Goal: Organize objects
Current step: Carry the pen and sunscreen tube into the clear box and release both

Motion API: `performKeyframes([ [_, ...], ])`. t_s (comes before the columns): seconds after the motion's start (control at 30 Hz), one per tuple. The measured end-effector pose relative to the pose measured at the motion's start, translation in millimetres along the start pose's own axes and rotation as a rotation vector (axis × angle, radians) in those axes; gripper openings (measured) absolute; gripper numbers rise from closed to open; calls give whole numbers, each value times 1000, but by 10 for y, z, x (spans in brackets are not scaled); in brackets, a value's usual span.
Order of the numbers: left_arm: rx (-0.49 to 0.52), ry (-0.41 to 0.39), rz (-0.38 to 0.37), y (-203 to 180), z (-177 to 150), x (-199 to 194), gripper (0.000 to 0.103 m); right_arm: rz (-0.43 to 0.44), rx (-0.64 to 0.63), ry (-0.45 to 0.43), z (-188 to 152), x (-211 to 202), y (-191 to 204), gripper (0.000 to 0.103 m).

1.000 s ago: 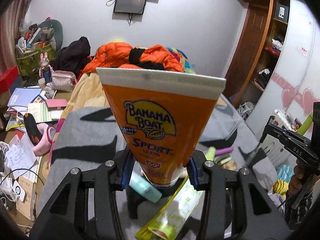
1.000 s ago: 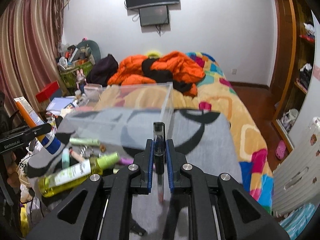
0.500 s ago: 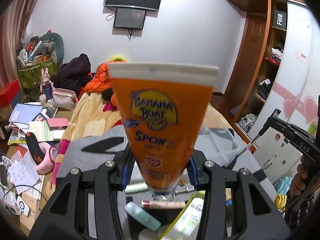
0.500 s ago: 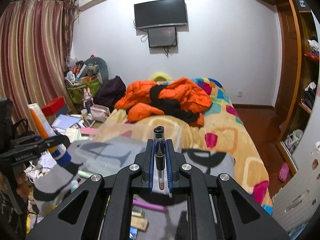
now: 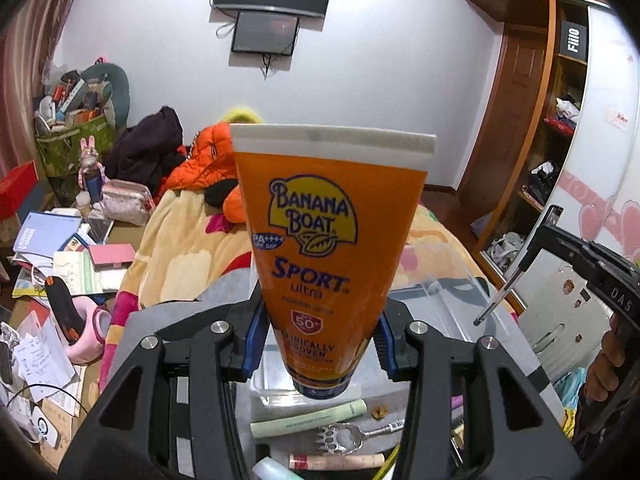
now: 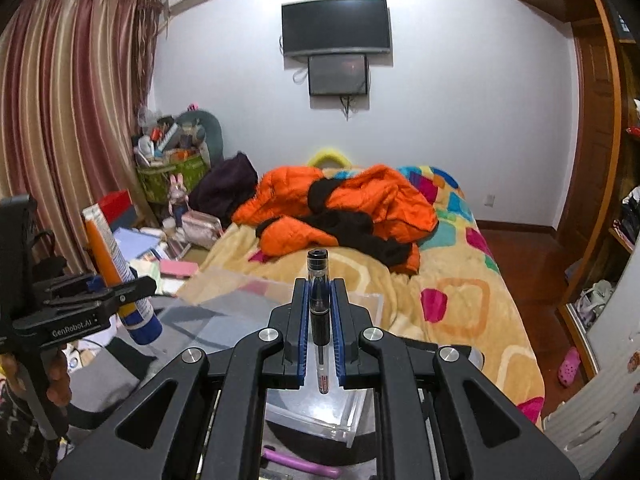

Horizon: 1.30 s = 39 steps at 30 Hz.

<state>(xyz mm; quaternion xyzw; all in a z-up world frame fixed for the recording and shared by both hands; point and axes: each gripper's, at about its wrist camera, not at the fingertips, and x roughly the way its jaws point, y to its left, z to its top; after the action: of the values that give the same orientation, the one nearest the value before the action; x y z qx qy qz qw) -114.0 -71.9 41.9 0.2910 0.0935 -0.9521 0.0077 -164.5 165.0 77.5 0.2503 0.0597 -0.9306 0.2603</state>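
Left tongs (image 5: 318, 344) grip sunscreen tube (image 5: 328, 240) (cap down); right tongs (image 6: 319, 320) clamp pen (image 6: 319, 304).

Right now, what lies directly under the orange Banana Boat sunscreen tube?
Under the orange Banana Boat sunscreen tube sits a clear plastic box, seemingly empty; nearer lie a pale green tube and a metal claw-shaped tool. The tube hides part of the box's inside.

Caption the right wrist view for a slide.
Right gripper clamps a clear pen upright over a clear plastic box on the bed.
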Motion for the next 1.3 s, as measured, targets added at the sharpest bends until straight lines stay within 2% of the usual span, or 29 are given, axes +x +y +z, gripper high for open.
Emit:
performKeyframes([
  [0.4, 5, 180, -2, 13, -152, 668, 45, -27, -99, 152, -182, 446, 28, 9],
  [0.67, 26, 246, -2, -51, -228, 899, 45, -1, -116, 181, -197, 671, 122, 9],
  [1.07, 52, 259, -16, -105, -205, 991, 45, 75, -159, 273, -267, 1128, 331, 10],
  [1.3, 31, 247, -33, -29, -259, 864, 58, 105, -183, 342, -354, 1305, 418, 12],
])
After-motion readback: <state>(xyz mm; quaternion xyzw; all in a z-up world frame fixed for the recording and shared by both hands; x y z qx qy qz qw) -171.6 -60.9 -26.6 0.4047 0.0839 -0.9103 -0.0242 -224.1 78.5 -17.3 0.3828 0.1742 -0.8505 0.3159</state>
